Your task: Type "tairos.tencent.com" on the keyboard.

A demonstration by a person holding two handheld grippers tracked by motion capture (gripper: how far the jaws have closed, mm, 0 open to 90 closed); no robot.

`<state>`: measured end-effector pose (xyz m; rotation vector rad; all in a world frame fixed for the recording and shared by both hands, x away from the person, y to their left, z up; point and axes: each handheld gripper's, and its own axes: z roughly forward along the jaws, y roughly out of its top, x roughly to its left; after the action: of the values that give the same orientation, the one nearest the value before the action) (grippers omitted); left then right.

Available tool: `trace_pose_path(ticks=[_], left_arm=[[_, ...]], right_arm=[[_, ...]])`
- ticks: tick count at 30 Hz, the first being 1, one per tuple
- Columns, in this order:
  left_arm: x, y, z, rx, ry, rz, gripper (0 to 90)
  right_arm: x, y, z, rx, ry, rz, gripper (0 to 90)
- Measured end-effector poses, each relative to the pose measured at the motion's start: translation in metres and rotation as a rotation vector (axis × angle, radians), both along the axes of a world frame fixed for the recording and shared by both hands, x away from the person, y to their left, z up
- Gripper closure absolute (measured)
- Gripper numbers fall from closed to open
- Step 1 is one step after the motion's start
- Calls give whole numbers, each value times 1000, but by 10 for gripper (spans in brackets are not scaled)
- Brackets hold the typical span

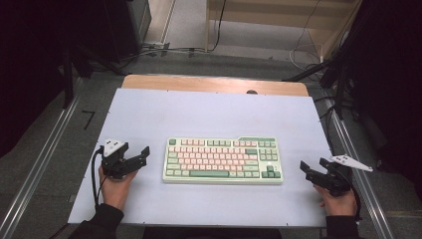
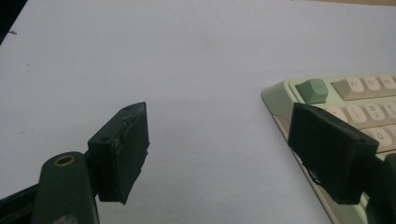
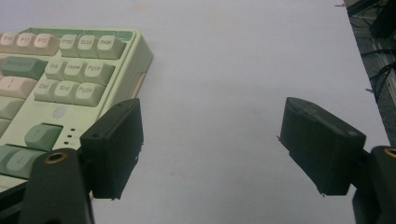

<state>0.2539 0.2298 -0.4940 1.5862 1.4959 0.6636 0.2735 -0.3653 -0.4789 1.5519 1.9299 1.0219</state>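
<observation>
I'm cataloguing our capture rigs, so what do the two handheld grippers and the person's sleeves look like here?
Both the left gripper and the right gripper are black, each with two blocky rectangular jaws. Brass-coloured rings sit in the arms behind the jaws. Each carries a pale grey three-cornered plate on top, and a black cable trails from the left one. The person wears dark sleeves.

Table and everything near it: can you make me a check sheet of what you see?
Surface: white sheet over a wooden table, flat.
Job's things: green and pink keyboard lying mid-table, untouched.
Clutter: nothing seen.
Grippers: left hand-held gripper open beside the keyboard's left end; right hand-held gripper open, off its right end. Both hold nothing.
Cables: black cable trails from the left one; loose wires on the floor behind.
Surroundings: metal rails either side, dark stands.
</observation>
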Motion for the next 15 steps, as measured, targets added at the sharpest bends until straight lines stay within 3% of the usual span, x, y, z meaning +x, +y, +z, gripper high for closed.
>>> trace_pose_path(ticks=[10, 15], left_arm=[[-1, -7, 3, 8, -9, -27, 208], [-2, -13, 6, -9, -15, -53, 209]], right_arm=[[-2, 11, 3, 2, -4, 33, 194], [-2, 26, 6, 4, -8, 79, 194]])
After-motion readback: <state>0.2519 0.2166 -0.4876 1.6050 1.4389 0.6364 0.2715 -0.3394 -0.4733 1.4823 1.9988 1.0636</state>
